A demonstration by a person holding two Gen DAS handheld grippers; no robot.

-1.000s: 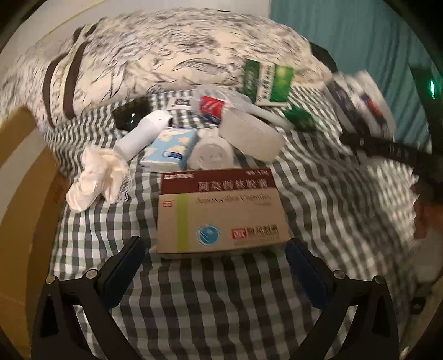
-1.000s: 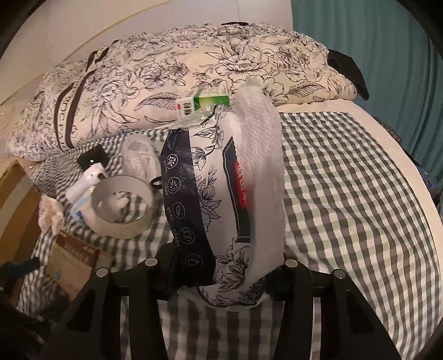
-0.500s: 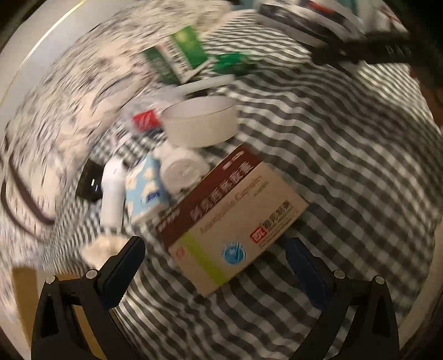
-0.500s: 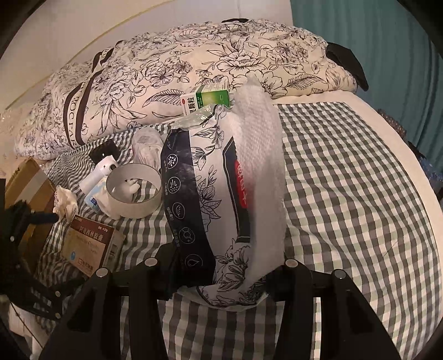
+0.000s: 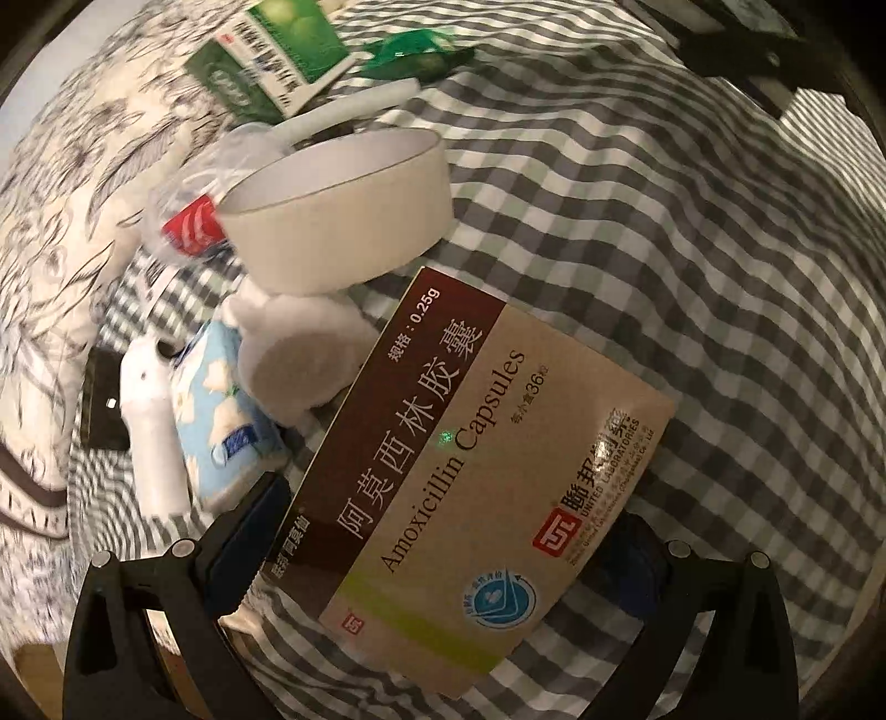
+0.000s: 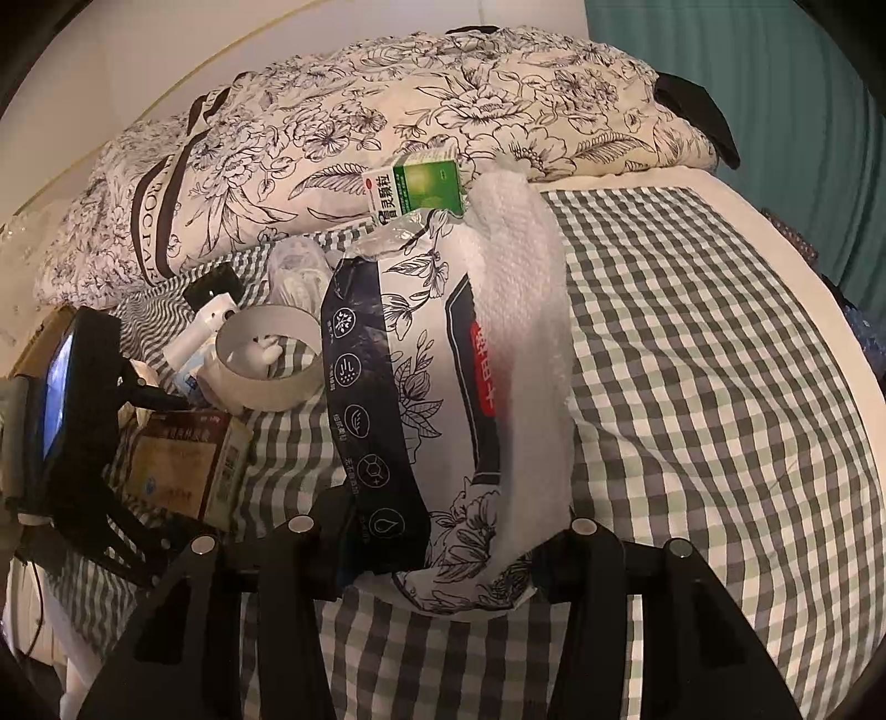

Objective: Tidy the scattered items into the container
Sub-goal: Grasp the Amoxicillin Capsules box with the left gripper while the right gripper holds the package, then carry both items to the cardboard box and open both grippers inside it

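Note:
A brown and beige Amoxicillin box [image 5: 487,459] lies askew on the checked bedsheet [image 5: 692,249]. My left gripper [image 5: 443,545] points steeply down over it, open, with the box between its fingers and the right fingertip hidden behind the box. In the right wrist view the left gripper [image 6: 149,396] hangs over the same box [image 6: 183,465]. My right gripper [image 6: 443,545] is shut on a white floral pack [image 6: 432,399] with bubble wrap along one side, held above the sheet. A corner of the cardboard container [image 6: 47,332] shows at the far left.
Behind the box lie a white round bowl [image 5: 343,205], a white figurine [image 5: 299,354], a blue tissue pack [image 5: 221,410], a white tube [image 5: 147,426], a black object [image 5: 102,404], a green medicine box [image 5: 266,55] and a green sachet [image 5: 415,52]. A floral pillow [image 6: 332,138] lines the back.
My left gripper rolled and came down closer, so the Amoxicillin box now sits between its fingers and looks turned. The right gripper kept its hold and barely shifted.

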